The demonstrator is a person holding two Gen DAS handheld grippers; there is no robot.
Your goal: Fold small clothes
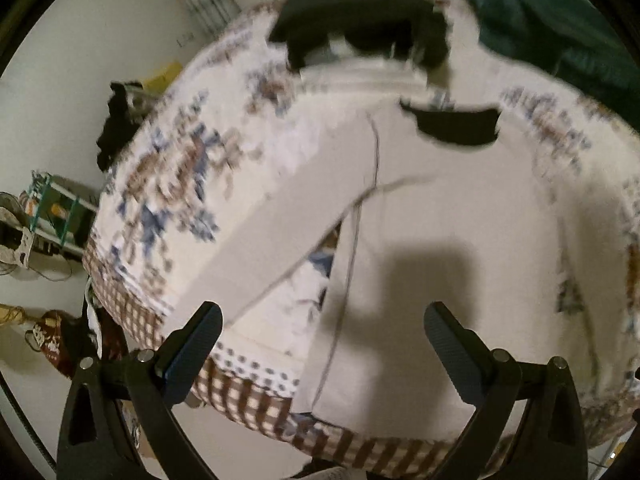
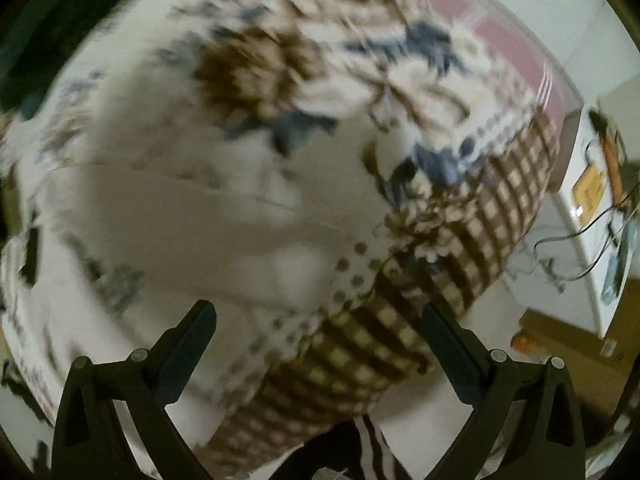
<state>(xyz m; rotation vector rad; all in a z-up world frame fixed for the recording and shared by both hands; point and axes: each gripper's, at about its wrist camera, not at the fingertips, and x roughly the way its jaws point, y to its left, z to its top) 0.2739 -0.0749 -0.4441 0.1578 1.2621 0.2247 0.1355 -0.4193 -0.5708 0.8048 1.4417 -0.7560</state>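
A white long-sleeved top (image 1: 440, 220) with a black collar (image 1: 456, 126) lies flat on a floral bedspread (image 1: 176, 168). One sleeve (image 1: 280, 216) runs down toward the bed's near left edge. My left gripper (image 1: 324, 344) is open and empty, held above the top's lower part. In the blurred right wrist view the white top (image 2: 168, 216) lies left of centre. My right gripper (image 2: 318, 340) is open and empty above the bed's checked border (image 2: 360, 344).
A black garment (image 1: 360, 20) and a dark green one (image 1: 540, 20) lie at the bed's far side. Clutter and a green rack (image 1: 52, 208) stand on the floor at left. A white appliance with cables (image 2: 592, 208) and boxes stand at right.
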